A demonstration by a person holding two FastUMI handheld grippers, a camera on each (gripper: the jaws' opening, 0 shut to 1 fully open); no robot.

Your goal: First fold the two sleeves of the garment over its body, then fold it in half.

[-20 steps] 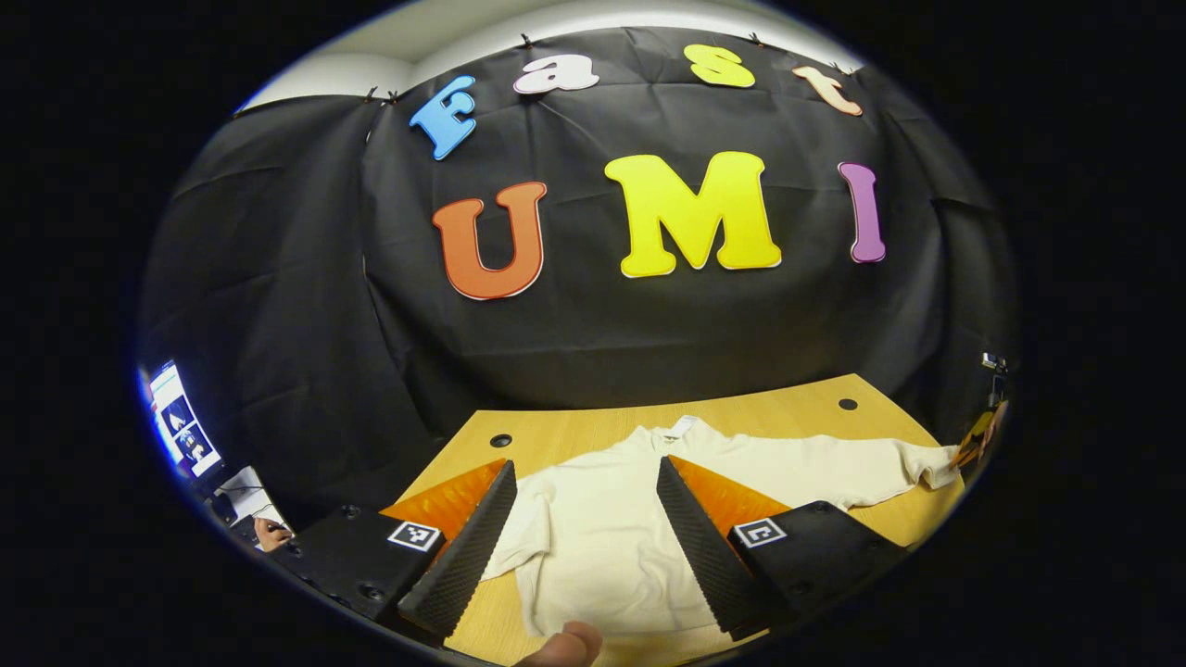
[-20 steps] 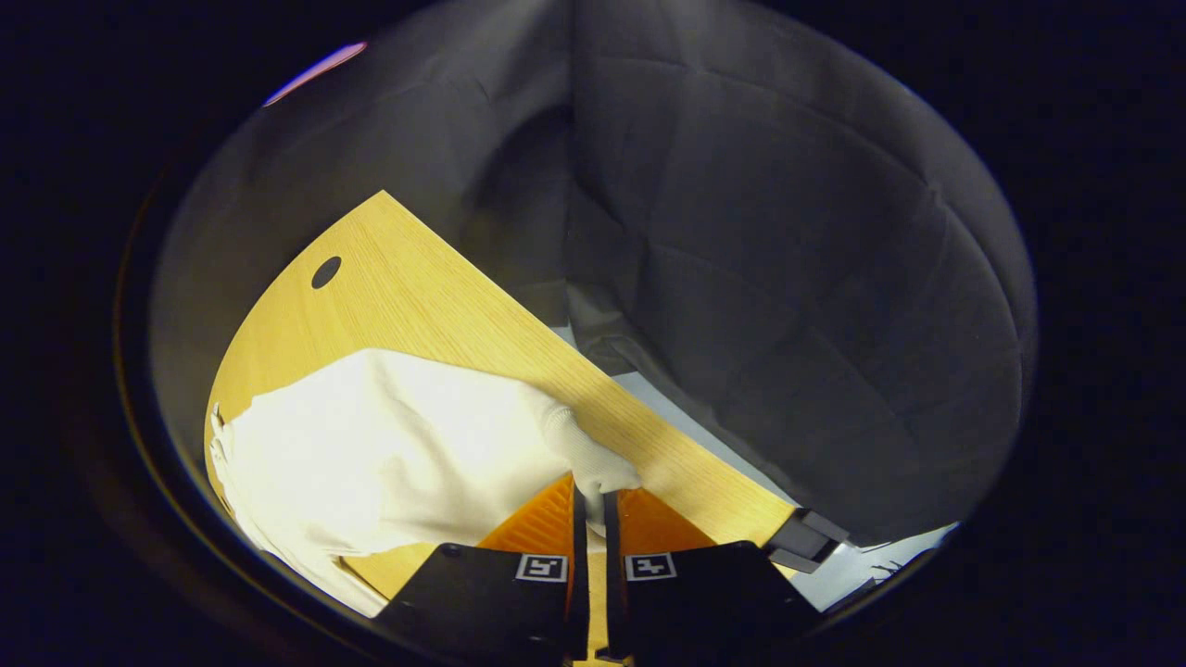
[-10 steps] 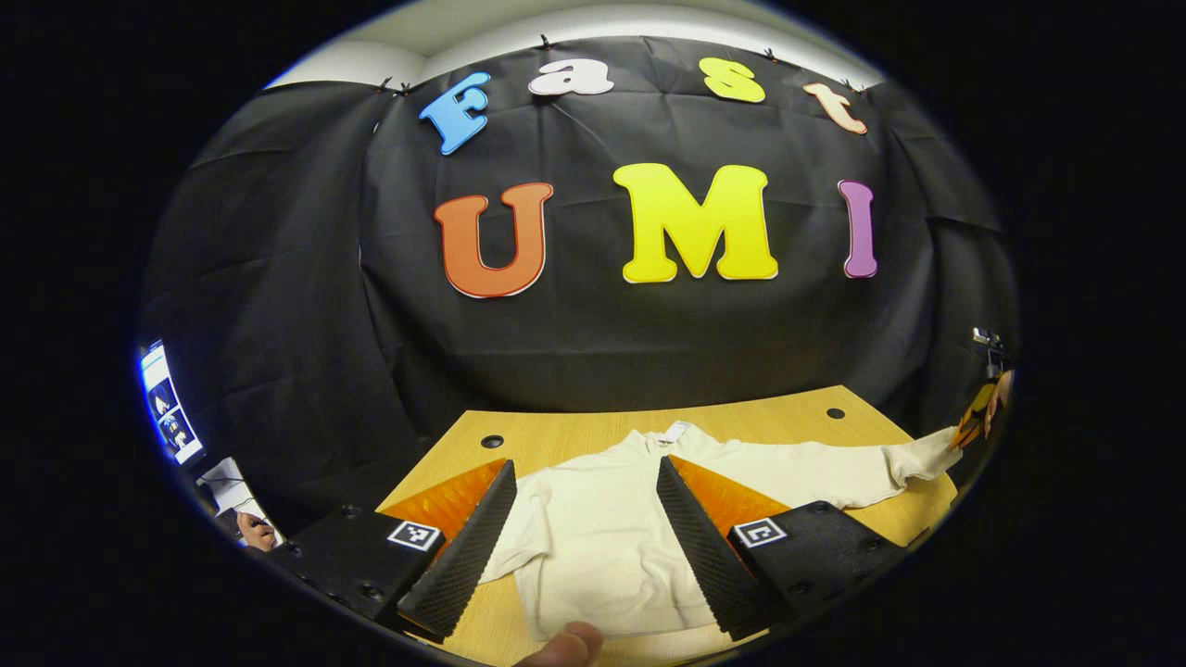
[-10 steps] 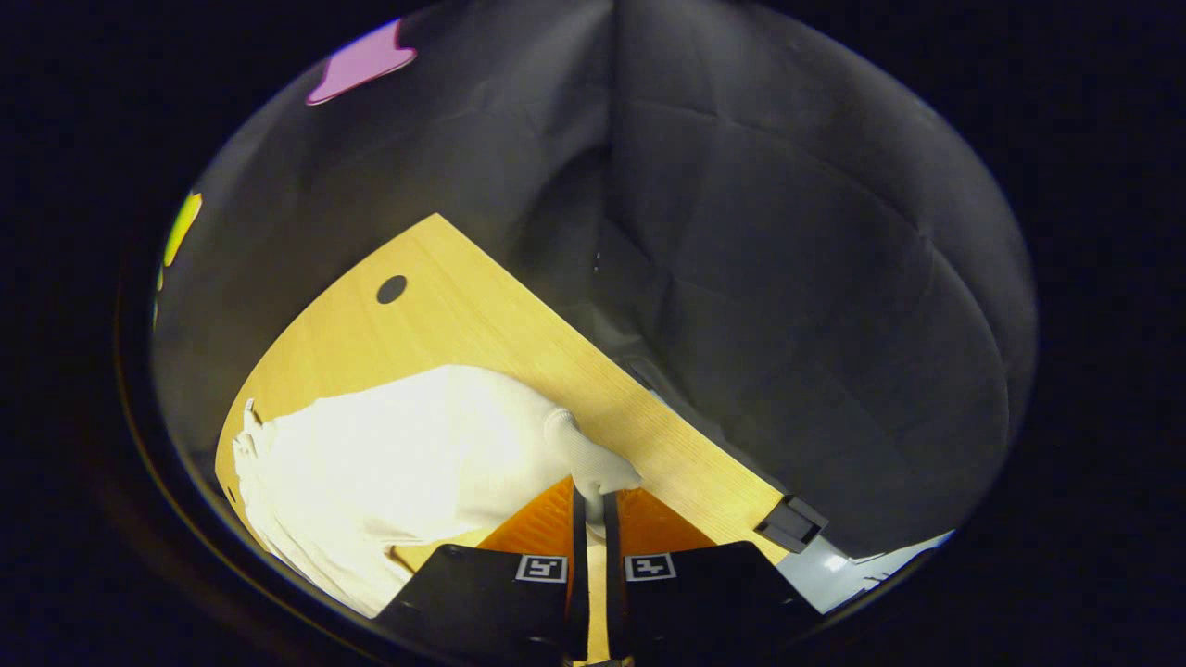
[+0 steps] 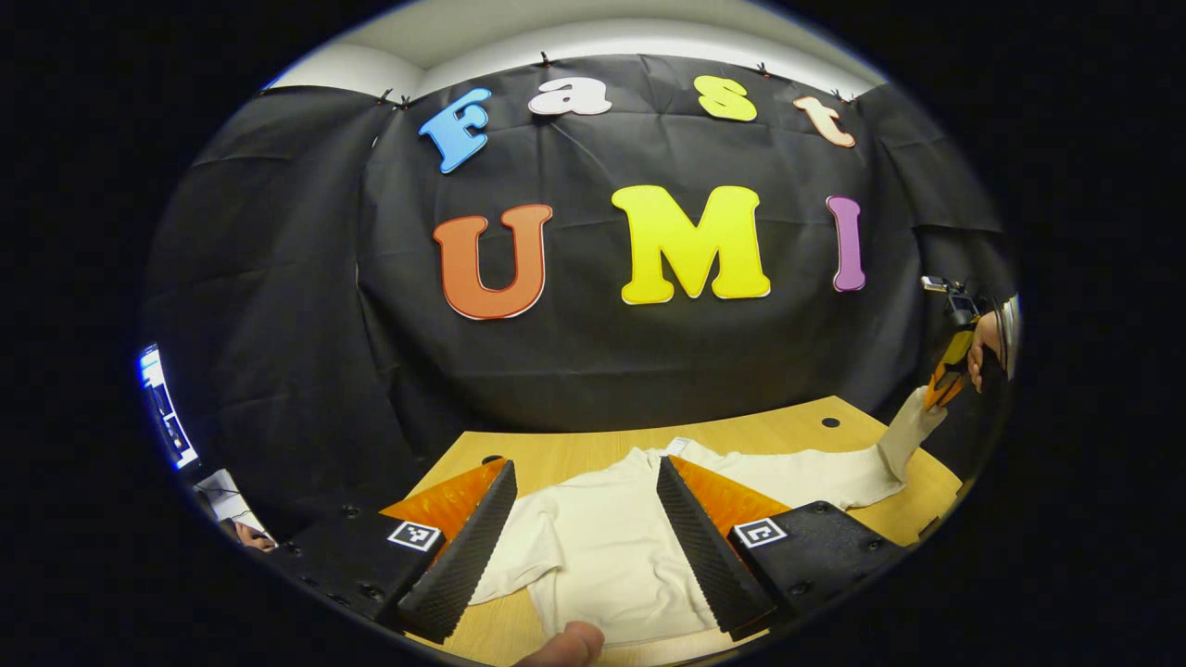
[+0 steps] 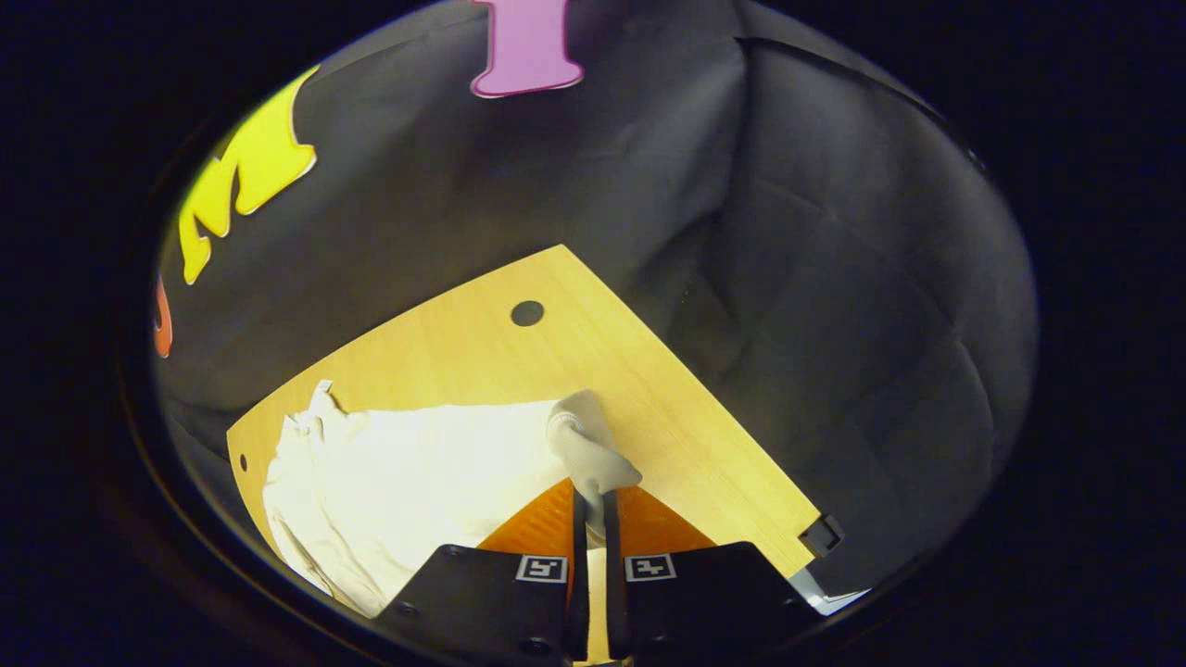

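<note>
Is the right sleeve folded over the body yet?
Not yet. The right gripper has the sleeve pinched at its cuff, raised off the table, still stretched outward.

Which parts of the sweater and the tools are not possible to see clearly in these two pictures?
- Sweater hem: left gripper view, cut off at the bottom edge behind a fingertip.
- Its left sleeve: left gripper view, partly behind the left tool, which is open.
- Cuff end: right gripper view, pinched inside the shut right tool.
</note>
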